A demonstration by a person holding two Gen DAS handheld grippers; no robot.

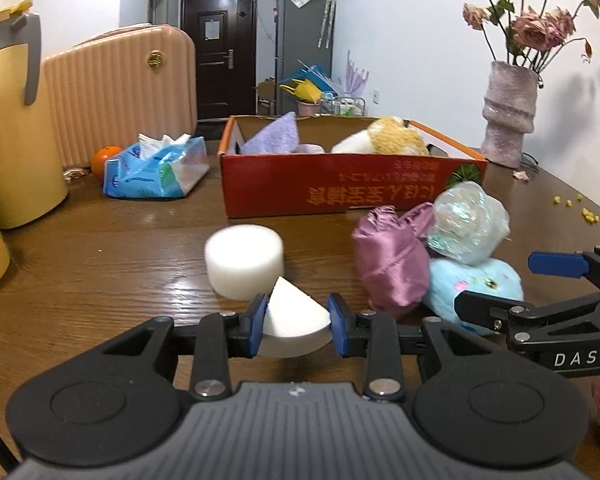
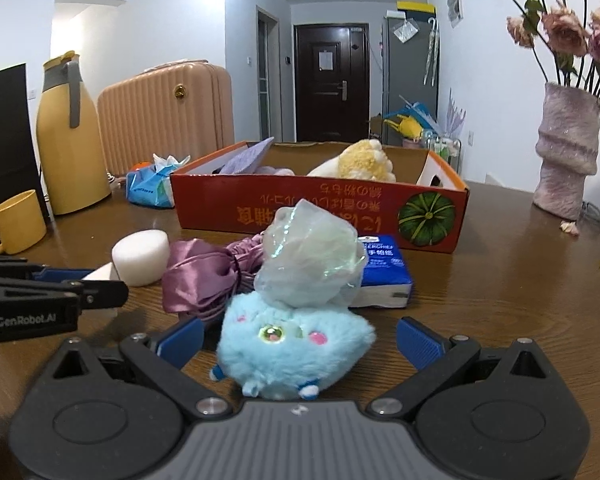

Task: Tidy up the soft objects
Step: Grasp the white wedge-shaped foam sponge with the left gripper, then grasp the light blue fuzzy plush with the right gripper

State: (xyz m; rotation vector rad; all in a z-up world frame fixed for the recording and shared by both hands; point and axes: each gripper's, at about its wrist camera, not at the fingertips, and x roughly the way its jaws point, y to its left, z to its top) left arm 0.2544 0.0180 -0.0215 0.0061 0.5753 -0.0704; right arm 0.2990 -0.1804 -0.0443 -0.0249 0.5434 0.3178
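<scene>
Already the left hand-held gripper (image 1: 298,326) pinches a white foam wedge (image 1: 294,320) by its edges, so the soft foam could squirt out if tilted. Nearby, the right hand-held gripper (image 2: 298,344) stands spread around the blue plush toy (image 2: 292,354) on the tabletop (image 2: 500,300); closing could topple the iridescent ball (image 2: 310,258) leaning on it, short of the red box (image 2: 320,212) beyond.

Bare table (image 1: 100,272) left of round sponge (image 1: 244,262); box (image 1: 340,188) behind.

White foam wedge (image 1: 294,318) lifted, beside round foam (image 1: 244,262); blue plush (image 2: 292,352) lies under crinkly bundle (image 2: 312,264).
</scene>
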